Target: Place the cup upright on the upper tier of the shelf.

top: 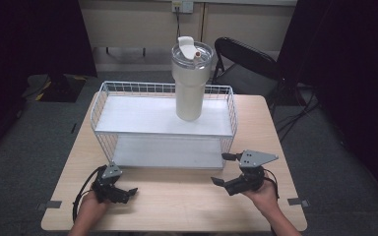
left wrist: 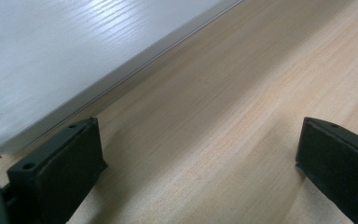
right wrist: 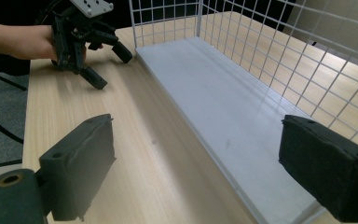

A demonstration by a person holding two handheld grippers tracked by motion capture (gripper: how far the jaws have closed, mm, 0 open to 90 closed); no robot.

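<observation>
Resting low on the desk (top: 177, 196), both hands parked at the near edge, well apart from the tumbler (top: 191, 81). Left gripper (top: 123, 192) spread wide, pinching nothing, angled toward the front lip of the wire rack (top: 101, 105), likely a ready pose ahead of a reach. Right gripper (top: 222, 169) likewise spread and empty, turned sideways, aimed along the rack's lower shelf (right wrist: 223, 121). Tumbler standing upright on the rack's upper shelf, right of centre, lid on, untouched. Probably set high at the back to call for a lift over the wire rim.
</observation>
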